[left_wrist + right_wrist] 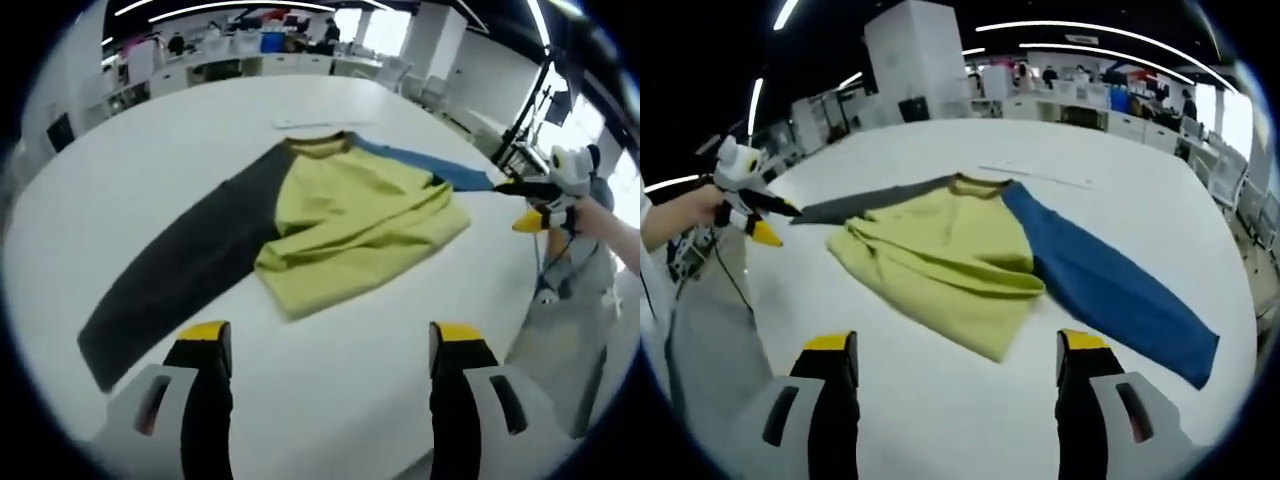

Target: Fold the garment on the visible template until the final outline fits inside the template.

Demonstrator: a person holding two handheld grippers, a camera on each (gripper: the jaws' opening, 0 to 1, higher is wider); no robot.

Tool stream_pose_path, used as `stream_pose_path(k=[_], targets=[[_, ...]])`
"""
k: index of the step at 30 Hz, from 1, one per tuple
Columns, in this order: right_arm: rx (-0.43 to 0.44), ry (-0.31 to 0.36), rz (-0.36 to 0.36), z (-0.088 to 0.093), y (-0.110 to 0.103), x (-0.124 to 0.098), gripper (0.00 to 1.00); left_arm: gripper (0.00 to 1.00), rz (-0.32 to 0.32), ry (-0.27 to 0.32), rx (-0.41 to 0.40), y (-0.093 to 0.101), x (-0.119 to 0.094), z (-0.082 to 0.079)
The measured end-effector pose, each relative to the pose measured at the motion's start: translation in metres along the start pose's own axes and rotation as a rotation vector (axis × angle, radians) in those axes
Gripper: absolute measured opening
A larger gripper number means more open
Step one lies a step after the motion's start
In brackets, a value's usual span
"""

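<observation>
Bare table [120, 180] all round garment [350, 215]; near edge open; white strip [310, 122] lies just beyond collar.

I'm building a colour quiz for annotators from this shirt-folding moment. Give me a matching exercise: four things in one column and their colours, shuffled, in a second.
Things
1. torso panel
2. lower-right sleeve, right gripper view
3. lower-left sleeve, left gripper view
4. table

Colours
A. white
B. blue
C. yellow-green
D. dark grey

Pairs: 1-C, 2-B, 3-D, 4-A
</observation>
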State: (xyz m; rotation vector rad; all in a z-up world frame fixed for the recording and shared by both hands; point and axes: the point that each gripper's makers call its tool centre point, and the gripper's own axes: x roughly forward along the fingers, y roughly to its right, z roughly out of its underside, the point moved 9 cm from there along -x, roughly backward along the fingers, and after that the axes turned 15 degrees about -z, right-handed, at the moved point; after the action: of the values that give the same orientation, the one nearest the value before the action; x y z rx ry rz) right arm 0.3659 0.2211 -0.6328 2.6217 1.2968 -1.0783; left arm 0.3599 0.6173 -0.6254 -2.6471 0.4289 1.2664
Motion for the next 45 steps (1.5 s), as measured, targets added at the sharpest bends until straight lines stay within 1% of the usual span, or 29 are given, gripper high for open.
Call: stream_pose_path(k=[4,10,16,21,24,26,29,34,36,38,42,45], targets=[[-0.008,-0.004,0.009,-0.002,0.010,0.005,0.76,0.73,-0.013,0.000,0.014,-0.003,0.007,-0.002],[-0.022,-0.008,0.016,-0.005,0.026,0.013,0.72,0.68,-0.030,0.015,0.032,-0.009,0.019,-0.007],[-0.047,-0.027,0.023,-0.005,0.041,0.020,0.66,0.61,-0.049,0.034,0.057,-0.014,0.030,-0.011],[-0.063,-0.034,0.028,-0.005,0.046,0.025,0.62,0.56,-0.069,0.039,0.070,-0.017,0.040,-0.012],[-0.075,-0.038,0.032,-0.007,0.048,0.028,0.60,0.50,-0.084,0.053,0.085,-0.019,0.045,-0.014],[-0.081,-0.039,0.033,-0.007,0.053,0.031,0.59,0.46,-0.095,0.060,0.108,-0.021,0.049,-0.015],[-0.085,-0.043,0.032,-0.007,0.057,0.036,0.58,0.43,-0.113,0.066,0.156,-0.024,0.056,-0.017],[-0.094,-0.040,0.028,-0.010,0.060,0.039,0.58,0.37,-0.126,0.086,0.204,-0.026,0.063,-0.021],[-0.097,-0.042,0.027,-0.009,0.062,0.041,0.57,0.33,-0.133,0.106,0.234,-0.027,0.067,-0.023],[-0.098,-0.048,0.024,-0.008,0.064,0.042,0.56,0.29,-0.133,0.107,0.250,-0.028,0.070,-0.024],[-0.111,-0.064,0.020,-0.006,0.068,0.044,0.55,0.25,-0.138,0.114,0.269,-0.029,0.077,-0.025],[-0.128,-0.071,0.016,-0.007,0.072,0.046,0.53,0.22,-0.132,0.117,0.318,-0.029,0.081,-0.025]])
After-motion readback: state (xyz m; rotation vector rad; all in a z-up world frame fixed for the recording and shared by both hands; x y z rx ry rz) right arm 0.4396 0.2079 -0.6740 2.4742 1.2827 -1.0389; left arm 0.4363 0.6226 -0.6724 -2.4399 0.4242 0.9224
